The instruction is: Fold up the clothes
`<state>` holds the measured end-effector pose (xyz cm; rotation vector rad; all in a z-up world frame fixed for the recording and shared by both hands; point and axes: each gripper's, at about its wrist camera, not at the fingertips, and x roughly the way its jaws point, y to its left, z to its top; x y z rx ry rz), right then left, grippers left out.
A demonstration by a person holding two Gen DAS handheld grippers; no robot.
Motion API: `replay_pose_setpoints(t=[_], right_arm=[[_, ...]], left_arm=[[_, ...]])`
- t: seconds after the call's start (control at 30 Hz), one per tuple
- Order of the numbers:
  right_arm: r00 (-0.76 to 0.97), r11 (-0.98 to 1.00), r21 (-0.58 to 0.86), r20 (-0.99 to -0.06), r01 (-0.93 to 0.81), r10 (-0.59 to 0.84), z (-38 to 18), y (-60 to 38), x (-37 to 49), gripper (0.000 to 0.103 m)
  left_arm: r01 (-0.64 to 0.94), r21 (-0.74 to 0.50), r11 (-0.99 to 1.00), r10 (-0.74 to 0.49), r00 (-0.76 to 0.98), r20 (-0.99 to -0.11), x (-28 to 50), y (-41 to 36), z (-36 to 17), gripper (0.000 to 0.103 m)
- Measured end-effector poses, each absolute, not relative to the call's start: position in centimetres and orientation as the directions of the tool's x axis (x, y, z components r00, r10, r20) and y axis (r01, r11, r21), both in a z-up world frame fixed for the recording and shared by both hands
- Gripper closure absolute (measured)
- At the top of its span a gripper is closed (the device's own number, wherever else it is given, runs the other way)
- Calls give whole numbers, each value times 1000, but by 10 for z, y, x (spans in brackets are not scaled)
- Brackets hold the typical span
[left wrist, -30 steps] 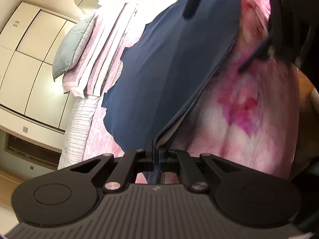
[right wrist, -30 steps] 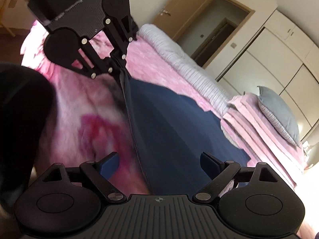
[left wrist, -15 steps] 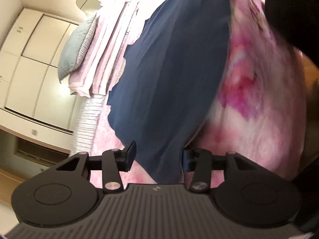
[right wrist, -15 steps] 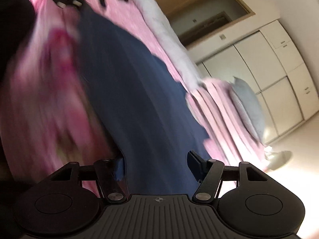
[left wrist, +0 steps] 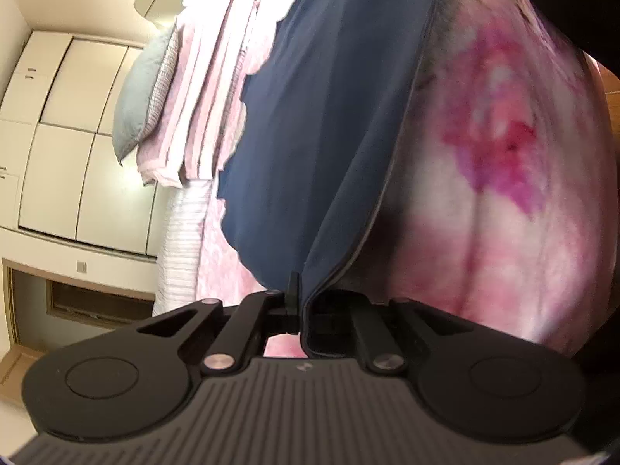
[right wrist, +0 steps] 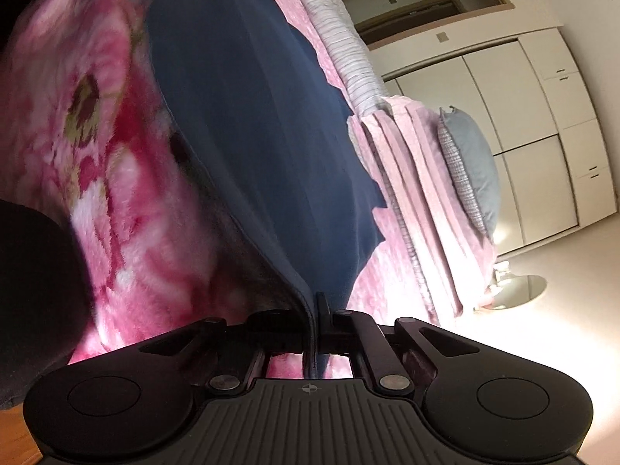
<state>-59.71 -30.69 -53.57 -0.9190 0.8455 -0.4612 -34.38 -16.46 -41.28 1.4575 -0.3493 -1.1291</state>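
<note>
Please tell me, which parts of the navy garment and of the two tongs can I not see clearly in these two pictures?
- Left wrist view: the navy garment runs off the top edge, so its far end is cut off.
- Left tongs: the pads are covered by the pinched fabric.
- Right wrist view: right tongs, shut on the hem, hide how much cloth sits between them.
- Floral blanket: pattern is blurred; a dark shape covers its lower left.

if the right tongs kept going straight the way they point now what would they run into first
Most likely the navy garment itself: the right tongs are shut on its near edge and it stretches ahead over the pink floral blanket. Depth beyond is unclear.
</note>
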Motion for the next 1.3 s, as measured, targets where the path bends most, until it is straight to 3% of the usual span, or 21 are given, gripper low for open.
replay_pose_setpoints(t=[0.37, 0.87, 1.07, 1.3], right_arm=[[649, 555, -829, -389, 63, -654, -471, -272, -618, 103], [647, 625, -775, -431, 92, -629, -458, -146, -733, 103], [659, 611, -782, -395, 125, -640, -444, -136, -740, 103], [711, 546, -820, -280, 172, -644, -374, -188, -690, 103]], left_arm=[[380, 907, -184, -802, 475, -362, -351, -110, -363, 102], [444, 864, -238, -794, 424, -436, -417, 41, -347, 102], [423, 880, -217, -822, 407, -398, -411, 30, -319, 101], [432, 885, -177, -847, 391, -360, -351, -54, -244, 101]])
